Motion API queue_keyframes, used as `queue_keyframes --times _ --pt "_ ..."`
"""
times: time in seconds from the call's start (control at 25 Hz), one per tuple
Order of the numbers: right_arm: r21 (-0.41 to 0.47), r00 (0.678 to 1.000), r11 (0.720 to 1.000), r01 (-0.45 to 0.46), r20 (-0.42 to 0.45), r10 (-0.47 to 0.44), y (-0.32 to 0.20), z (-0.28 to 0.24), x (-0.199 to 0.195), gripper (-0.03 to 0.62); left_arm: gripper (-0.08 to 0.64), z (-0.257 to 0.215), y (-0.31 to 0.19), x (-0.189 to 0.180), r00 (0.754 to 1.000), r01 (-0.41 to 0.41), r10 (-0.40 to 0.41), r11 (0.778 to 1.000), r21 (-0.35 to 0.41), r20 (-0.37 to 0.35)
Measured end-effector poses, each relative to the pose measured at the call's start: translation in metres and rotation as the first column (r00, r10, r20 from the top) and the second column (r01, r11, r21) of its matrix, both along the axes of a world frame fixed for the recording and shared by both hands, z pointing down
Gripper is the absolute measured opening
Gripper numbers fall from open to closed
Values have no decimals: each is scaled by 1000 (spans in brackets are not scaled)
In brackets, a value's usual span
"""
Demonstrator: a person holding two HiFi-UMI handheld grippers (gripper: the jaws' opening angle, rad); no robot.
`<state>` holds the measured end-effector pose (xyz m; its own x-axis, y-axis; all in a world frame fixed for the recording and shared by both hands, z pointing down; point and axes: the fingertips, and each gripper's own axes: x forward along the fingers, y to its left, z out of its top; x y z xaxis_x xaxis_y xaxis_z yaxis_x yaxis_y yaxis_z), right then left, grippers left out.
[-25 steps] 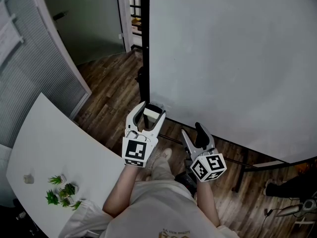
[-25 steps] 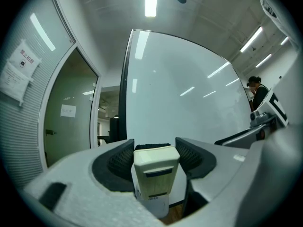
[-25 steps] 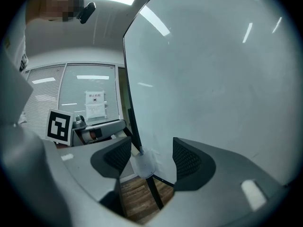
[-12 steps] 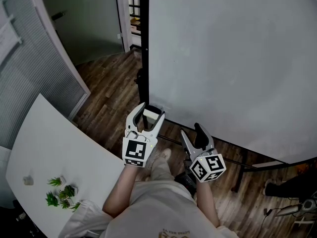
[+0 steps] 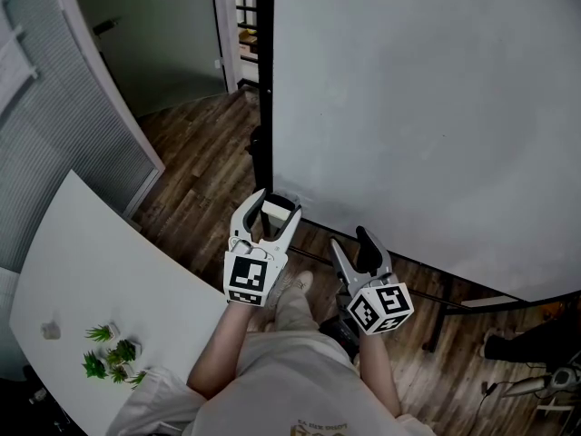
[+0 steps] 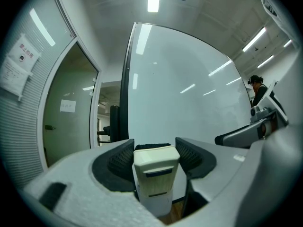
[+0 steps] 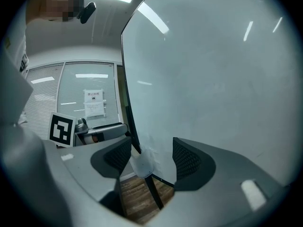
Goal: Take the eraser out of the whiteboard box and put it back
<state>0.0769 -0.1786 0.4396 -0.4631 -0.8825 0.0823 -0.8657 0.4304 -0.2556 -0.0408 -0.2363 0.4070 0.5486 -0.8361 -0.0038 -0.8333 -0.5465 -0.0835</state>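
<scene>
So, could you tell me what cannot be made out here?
Eraser: lower end hidden by the left gripper's body, left gripper view.
White box on the whiteboard: inside not visible, right gripper view.
Wall notice: print too small, right gripper view.
Small grey thing on the table: too small, head view.

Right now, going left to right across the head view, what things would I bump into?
Small green plants on the white table → left gripper shut on the eraser → right gripper, jaws open.
</scene>
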Motion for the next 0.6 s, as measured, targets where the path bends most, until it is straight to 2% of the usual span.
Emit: queue_keyframes --times 0.6 --pt "-25 1000 1000 2 5 -2 -4 8 2 273 268 14 -6 2 1000 2 -2 999 -39 2"
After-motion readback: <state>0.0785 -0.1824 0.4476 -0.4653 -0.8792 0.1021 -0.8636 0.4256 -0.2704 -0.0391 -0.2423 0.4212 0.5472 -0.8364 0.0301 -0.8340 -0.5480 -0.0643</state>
